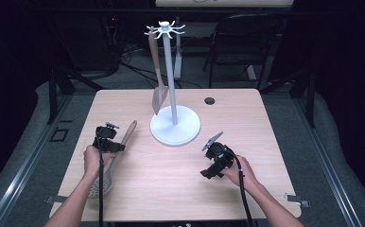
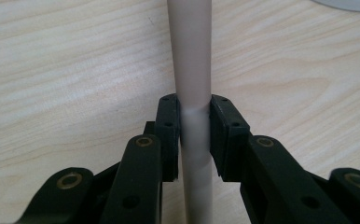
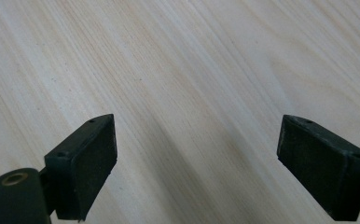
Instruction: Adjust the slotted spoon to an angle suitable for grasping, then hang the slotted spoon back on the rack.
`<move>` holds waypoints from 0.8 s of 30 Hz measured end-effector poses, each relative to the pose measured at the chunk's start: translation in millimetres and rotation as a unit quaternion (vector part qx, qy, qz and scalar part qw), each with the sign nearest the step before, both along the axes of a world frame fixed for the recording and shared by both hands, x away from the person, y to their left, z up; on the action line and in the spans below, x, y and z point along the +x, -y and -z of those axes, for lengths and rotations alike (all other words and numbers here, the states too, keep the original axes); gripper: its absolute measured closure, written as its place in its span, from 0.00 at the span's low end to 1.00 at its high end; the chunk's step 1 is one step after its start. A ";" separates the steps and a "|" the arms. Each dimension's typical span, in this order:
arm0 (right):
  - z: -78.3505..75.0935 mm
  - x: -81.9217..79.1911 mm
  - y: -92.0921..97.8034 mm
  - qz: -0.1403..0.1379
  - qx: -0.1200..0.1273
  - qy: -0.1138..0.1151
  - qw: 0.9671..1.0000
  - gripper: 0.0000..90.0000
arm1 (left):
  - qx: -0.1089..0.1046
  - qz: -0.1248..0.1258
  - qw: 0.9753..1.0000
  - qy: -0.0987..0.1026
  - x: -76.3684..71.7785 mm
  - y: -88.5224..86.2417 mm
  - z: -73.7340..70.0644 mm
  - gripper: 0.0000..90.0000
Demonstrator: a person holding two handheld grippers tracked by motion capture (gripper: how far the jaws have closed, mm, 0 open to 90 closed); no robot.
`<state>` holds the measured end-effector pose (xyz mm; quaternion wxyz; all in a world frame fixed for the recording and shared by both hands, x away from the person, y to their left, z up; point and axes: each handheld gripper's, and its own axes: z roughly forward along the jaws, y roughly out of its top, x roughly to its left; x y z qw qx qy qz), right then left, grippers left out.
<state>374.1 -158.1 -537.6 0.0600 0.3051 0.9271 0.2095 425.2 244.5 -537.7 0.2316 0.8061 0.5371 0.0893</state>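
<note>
- Our left tongs (image 2: 194, 140) are clenched on the handle (image 2: 193, 70) of a skimmer (image 1: 106, 175); in the left gripper view both jaws press against its sides.
- The skimmer lies flat on the table (image 1: 171, 189) at the left, its perforated head near the front edge, its handle pointing toward the stand (image 1: 175, 125).
- Our right tongs (image 3: 197, 163) are released, jaws wide apart over bare wood, right of the stand's base.
- A spatula (image 1: 158, 80) hangs from the stand's top hooks, blade just above the table.
</note>
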 end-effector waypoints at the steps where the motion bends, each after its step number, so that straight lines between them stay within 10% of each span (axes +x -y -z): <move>1: 0.1 0.0 0.3 0.001 0.000 0.000 1.000 0.13 | -0.003 0.000 1.000 0.004 -1.1 -0.2 -0.5 0.83; 24: 1.8 0.5 0.5 0.008 0.000 0.004 1.000 0.13 | -0.014 -0.011 0.997 0.081 -19.5 -9.7 -20.5 0.83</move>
